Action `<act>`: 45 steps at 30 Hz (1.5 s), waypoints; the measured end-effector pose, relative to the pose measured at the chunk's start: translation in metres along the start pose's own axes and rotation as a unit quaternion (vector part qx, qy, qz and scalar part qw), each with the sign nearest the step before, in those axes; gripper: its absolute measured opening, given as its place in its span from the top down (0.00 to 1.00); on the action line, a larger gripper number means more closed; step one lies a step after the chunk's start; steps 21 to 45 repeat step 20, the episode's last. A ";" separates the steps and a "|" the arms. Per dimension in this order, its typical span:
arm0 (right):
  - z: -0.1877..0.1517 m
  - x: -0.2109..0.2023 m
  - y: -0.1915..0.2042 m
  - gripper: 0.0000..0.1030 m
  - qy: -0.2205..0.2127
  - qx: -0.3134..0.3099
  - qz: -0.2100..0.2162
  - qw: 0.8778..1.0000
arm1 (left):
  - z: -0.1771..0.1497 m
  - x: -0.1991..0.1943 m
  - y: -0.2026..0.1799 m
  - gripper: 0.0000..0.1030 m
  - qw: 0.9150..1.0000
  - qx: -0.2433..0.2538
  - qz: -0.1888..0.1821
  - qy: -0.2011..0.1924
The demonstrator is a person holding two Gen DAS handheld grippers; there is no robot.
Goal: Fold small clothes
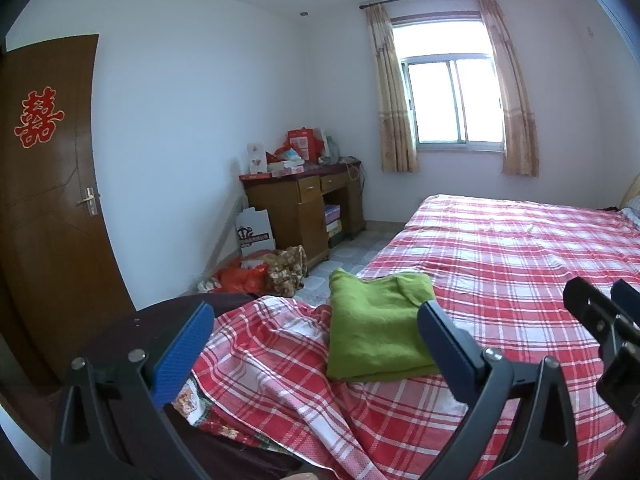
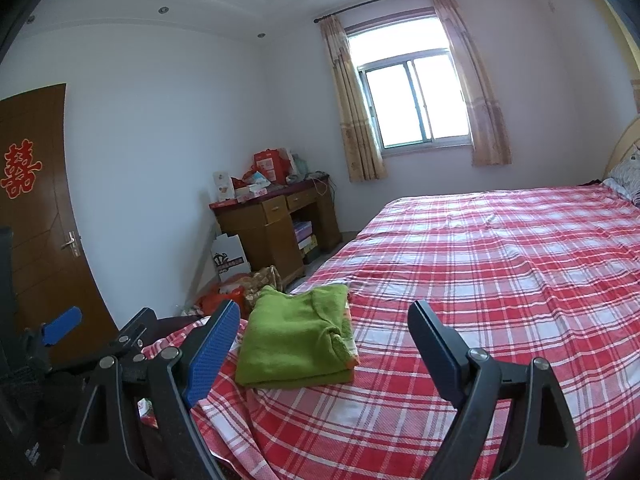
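Both grippers' jaws wide, empty (apparently untouching).

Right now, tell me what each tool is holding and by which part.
Nothing is held. The left tool and right tool are both open and empty, raised off the bed. The folded green garment lies on it, untouched.

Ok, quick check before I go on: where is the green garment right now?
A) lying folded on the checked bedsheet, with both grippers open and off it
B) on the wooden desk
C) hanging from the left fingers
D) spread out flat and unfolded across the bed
A: the green garment lies as a folded stack on the checked bedsheet, while the left gripper and right gripper are both open with nothing between their fingers.
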State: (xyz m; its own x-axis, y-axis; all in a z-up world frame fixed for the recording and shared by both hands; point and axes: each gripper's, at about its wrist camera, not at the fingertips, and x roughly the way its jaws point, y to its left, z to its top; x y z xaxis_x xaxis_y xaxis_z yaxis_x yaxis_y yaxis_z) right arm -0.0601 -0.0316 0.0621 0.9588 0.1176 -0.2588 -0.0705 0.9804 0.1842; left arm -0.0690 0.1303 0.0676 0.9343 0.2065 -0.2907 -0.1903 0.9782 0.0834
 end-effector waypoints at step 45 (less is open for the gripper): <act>-0.003 0.004 -0.005 0.16 0.011 0.008 -0.004 1.000 | -0.005 0.023 0.002 0.00 0.999 -0.005 -0.007 0.041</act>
